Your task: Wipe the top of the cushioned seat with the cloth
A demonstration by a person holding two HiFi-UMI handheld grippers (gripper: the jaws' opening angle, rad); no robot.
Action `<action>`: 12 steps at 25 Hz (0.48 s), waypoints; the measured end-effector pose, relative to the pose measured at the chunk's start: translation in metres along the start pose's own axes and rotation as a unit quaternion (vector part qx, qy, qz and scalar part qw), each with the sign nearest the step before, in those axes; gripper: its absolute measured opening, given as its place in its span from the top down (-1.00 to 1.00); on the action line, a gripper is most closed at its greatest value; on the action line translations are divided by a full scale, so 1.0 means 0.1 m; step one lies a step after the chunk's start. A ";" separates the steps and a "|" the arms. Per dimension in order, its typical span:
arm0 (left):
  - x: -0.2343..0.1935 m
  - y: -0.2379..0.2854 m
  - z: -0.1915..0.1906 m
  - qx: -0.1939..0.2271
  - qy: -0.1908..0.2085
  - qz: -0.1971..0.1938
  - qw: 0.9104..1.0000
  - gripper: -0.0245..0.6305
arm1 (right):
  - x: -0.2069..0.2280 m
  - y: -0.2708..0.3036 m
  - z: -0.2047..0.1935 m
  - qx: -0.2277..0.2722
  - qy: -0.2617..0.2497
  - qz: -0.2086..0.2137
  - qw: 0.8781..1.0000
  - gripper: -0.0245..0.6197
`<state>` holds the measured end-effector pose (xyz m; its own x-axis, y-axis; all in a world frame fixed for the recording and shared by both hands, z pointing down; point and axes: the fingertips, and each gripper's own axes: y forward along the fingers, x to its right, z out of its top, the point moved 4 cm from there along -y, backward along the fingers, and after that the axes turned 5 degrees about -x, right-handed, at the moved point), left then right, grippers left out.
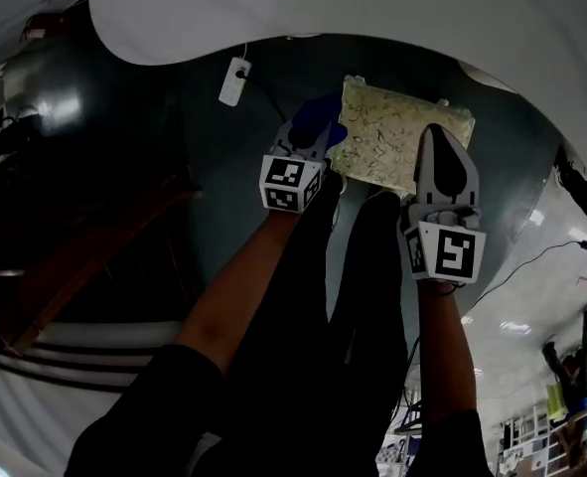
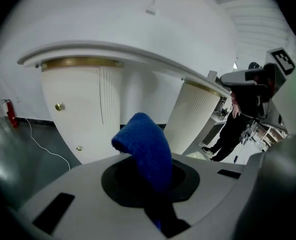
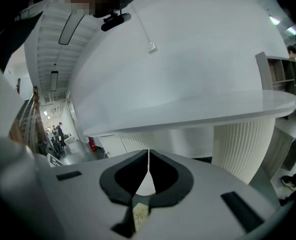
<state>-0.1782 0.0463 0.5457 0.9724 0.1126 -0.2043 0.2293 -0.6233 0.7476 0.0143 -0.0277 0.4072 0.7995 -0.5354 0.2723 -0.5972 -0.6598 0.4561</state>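
The cushioned seat (image 1: 397, 132) is a pale yellow square pad with a dark squiggle pattern, seen from above in the head view. My left gripper (image 1: 313, 135) hangs at its left edge, shut on a blue cloth (image 1: 318, 115). In the left gripper view the blue cloth (image 2: 145, 146) stands up from between the jaws and folds over to the left. My right gripper (image 1: 438, 139) is over the seat's near right part, jaws pressed together and holding nothing. In the right gripper view the right gripper (image 3: 148, 156) shows its tips touching, with a sliver of the seat's pattern (image 3: 140, 215) below.
A curved white counter (image 1: 372, 8) overhangs the far side of the seat, on fluted white pillars (image 2: 195, 114). A white plug with a cable (image 1: 233, 79) lies on the dark floor. The person's dark trouser legs (image 1: 313, 346) fill the near middle. Another person (image 2: 238, 126) stands far off.
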 end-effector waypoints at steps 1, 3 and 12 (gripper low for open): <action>-0.06 0.12 -0.06 -0.013 0.004 -0.001 1.000 0.78 | 0.03 0.06 -0.03 0.000 0.001 0.000 1.000 0.80; -0.15 0.31 -0.19 -0.041 0.016 -0.001 0.999 0.77 | 0.08 0.15 -0.12 -0.007 0.000 -0.002 1.000 0.80; -0.26 0.76 -0.60 -0.095 0.072 -0.010 0.993 0.77 | 0.10 0.39 -0.50 -0.037 -0.061 0.015 0.997 0.80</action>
<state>-0.1831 0.0430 0.6458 0.9606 0.2419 -0.1369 0.2384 -0.4643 0.8530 0.0022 -0.0326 0.4699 0.7652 -0.6172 0.1830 -0.6100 -0.6044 0.5125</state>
